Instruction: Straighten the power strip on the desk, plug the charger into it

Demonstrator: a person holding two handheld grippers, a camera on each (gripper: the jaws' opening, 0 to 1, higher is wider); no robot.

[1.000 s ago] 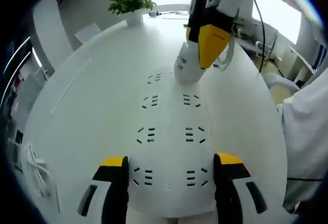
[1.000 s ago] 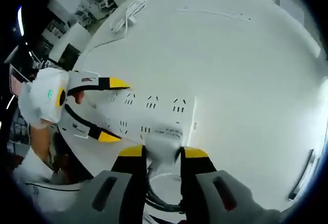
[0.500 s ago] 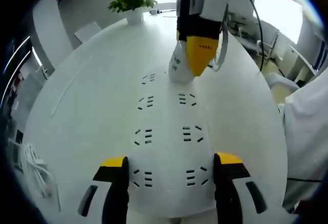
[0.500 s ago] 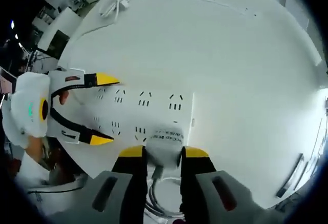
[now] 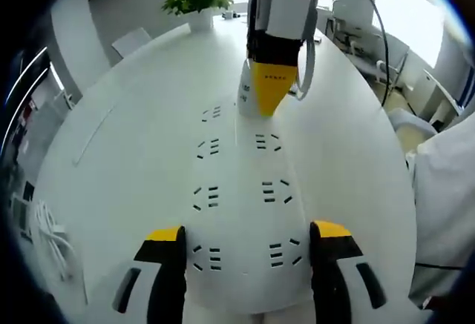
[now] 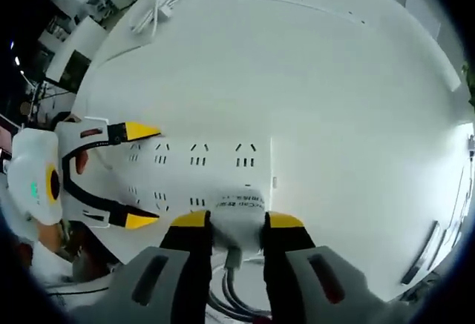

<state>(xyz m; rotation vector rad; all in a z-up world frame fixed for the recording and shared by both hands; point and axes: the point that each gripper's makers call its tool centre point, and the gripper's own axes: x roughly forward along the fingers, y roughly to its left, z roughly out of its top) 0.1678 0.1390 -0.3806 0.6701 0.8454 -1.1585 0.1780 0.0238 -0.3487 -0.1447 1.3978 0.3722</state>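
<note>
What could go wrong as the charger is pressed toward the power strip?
1. The right gripper grips the charger by its sides; a tilted push could miss the socket slots.
2. The left gripper merely straddles the power strip, so the strip may slide on the desk.

The white strip lies flat near the desk edge, two rows of sockets up, and the white charger stands upright on its far end, pressed against the top face, its cable trailing off behind.
</note>
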